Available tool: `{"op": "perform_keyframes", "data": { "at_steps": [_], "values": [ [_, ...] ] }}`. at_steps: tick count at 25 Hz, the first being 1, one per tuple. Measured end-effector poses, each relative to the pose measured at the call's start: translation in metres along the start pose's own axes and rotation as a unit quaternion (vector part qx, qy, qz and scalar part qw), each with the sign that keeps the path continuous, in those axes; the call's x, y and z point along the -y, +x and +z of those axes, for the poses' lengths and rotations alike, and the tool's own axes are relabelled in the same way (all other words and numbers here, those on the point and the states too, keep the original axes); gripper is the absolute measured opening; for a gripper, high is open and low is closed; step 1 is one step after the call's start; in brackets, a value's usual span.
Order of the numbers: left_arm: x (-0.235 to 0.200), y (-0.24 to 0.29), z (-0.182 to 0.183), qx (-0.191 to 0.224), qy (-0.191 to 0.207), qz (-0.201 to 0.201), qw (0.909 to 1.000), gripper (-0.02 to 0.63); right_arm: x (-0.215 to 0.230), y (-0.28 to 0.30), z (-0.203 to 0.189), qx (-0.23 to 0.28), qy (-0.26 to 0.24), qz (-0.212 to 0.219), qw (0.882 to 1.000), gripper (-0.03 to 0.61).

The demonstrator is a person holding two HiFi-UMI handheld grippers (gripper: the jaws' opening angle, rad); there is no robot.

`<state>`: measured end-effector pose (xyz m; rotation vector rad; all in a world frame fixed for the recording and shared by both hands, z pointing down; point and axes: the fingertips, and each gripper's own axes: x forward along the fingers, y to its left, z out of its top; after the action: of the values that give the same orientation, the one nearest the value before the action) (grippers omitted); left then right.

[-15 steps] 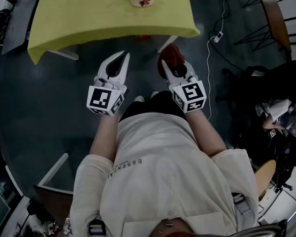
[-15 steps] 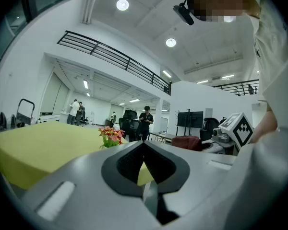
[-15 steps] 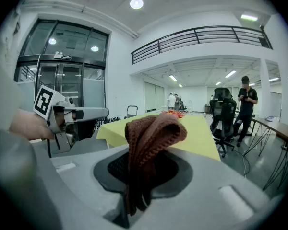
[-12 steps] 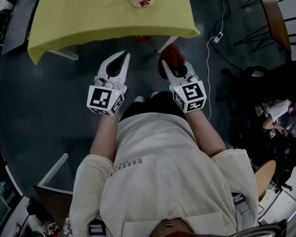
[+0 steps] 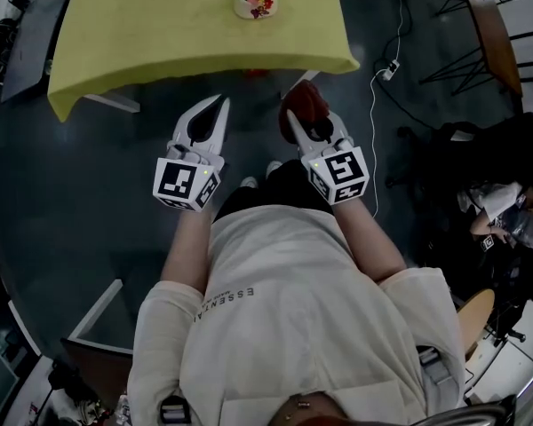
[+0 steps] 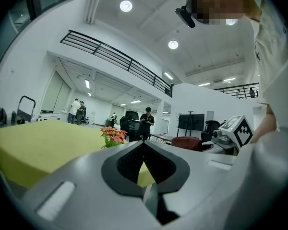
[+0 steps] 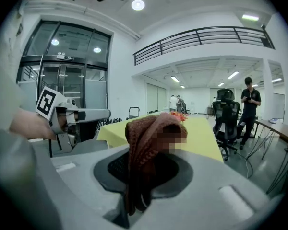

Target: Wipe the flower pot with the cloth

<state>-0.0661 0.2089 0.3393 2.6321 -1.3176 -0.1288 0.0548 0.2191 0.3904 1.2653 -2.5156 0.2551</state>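
Right gripper [image 5: 306, 121] fingers pinch a rust-brown knitted cloth [image 7: 137, 143]; left gripper [image 5: 220, 105] fingers pressed together, empty. Small white flower pot [image 5: 253, 5] stands well apart on the yellow-green tabletop [image 5: 142, 34]: 11 o'clock from the cloth, 1 o'clock from the left.

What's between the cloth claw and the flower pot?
Head view: from the right gripper holding the cloth, just dark floor, then bare yellow table, to the flower pot.

Hand-held gripper [image 6: 144, 143] closed, empty; flowers [image 6: 113, 136] on yellow table [image 6: 38, 147].
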Motion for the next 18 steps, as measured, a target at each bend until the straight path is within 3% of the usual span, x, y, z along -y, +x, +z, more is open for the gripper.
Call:
{"op": "perform_keyframes", "data": {
  "at_steps": [9, 13, 18],
  "values": [
    [-0.040, 0.045, -0.018, -0.025, -0.008, 0.019, 0.9995, 0.012, 0.050, 0.044, -0.008, -0.024, 0.033, -0.005, 0.999, 0.061],
    [-0.071, 0.081, -0.033, -0.047, 0.013, 0.032, 0.9983, 0.012, 0.090, 0.086, -0.003, -0.029, 0.045, -0.004, 0.999, 0.061],
    [-0.113, 0.131, -0.037, -0.066, 0.005, 0.045, 0.9968, 0.012, 0.133, 0.151, 0.001, -0.054, 0.047, 0.021, 0.997, 0.061]
  ]
}}
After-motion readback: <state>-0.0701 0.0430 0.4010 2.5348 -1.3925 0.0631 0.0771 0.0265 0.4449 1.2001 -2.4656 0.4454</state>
